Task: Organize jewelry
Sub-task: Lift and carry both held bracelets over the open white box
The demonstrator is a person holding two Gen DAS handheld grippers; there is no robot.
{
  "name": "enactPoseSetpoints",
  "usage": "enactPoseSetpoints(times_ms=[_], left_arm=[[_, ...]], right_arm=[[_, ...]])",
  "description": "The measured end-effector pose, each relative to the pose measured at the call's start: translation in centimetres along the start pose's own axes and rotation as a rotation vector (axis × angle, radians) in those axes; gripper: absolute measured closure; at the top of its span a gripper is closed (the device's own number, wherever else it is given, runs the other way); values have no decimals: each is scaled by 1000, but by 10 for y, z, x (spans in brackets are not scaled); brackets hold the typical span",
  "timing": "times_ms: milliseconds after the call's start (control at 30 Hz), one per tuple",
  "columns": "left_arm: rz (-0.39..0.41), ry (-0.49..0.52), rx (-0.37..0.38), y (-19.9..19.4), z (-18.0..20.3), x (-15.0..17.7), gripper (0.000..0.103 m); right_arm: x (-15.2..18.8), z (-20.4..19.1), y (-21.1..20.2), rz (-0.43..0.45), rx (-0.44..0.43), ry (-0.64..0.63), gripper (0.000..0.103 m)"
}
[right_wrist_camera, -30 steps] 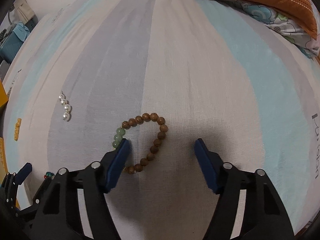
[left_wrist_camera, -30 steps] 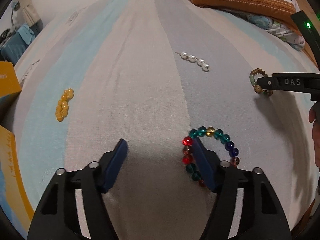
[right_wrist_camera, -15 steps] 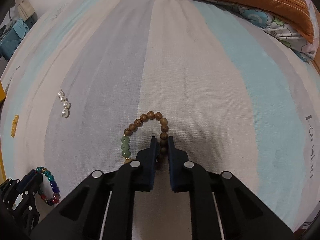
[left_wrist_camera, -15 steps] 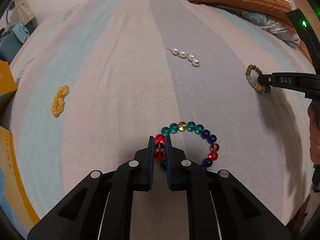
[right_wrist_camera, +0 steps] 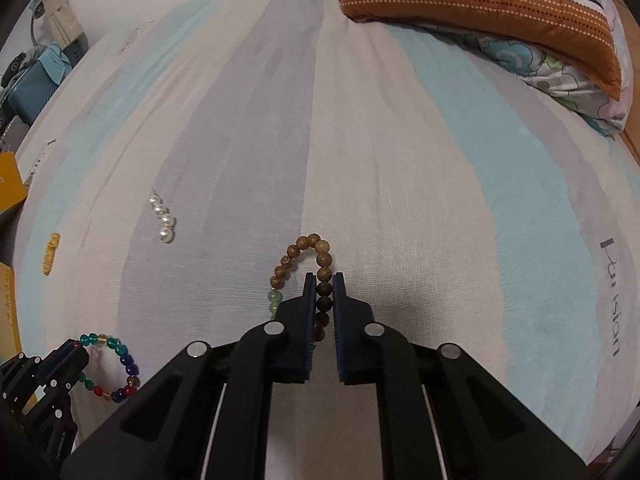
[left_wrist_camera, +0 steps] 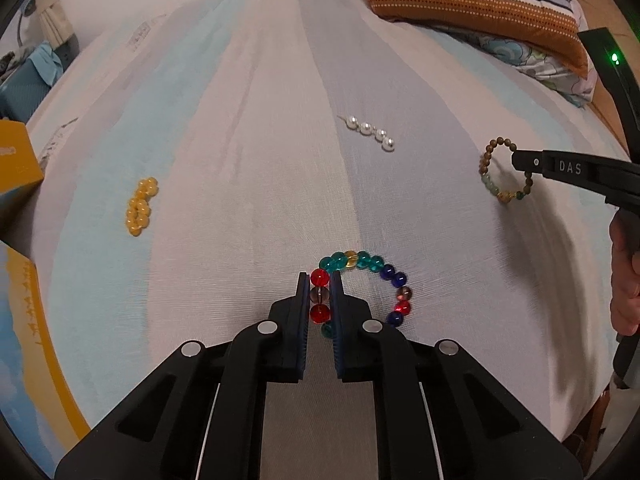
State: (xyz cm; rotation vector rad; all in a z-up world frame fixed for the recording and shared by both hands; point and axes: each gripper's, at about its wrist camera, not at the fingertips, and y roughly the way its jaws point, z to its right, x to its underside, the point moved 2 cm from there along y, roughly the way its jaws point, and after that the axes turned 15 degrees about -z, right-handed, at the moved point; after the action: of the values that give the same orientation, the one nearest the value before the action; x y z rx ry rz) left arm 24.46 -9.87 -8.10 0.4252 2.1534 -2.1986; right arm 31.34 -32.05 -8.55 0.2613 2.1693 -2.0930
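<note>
Left wrist view: one striped bed (left_wrist_camera: 248,128) fills the frame, two pillows (left_wrist_camera: 472,4) stacked at its far corner, and four pieces of jewelry on or over it. Both claws stood wide a second ago; now both are clenched. The left claw (left_wrist_camera: 320,280) pinches the multicolored bead bracelet (left_wrist_camera: 394,276), the right claw (right_wrist_camera: 320,278) grips the wooden bead bracelet (right_wrist_camera: 298,250), and both loops have started rising off the sheet. One yellow bead bracelet (left_wrist_camera: 140,206) and one pearl strand (left_wrist_camera: 370,132) lie untouched, well apart.
</note>
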Motion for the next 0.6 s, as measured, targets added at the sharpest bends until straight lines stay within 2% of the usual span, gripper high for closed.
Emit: enactPoseSetpoints(times_ms=[600], left_arm=[[54,-23,8,-47,-11,8,94]], right_arm=[[16,-10,-38,57,10,-10,96]])
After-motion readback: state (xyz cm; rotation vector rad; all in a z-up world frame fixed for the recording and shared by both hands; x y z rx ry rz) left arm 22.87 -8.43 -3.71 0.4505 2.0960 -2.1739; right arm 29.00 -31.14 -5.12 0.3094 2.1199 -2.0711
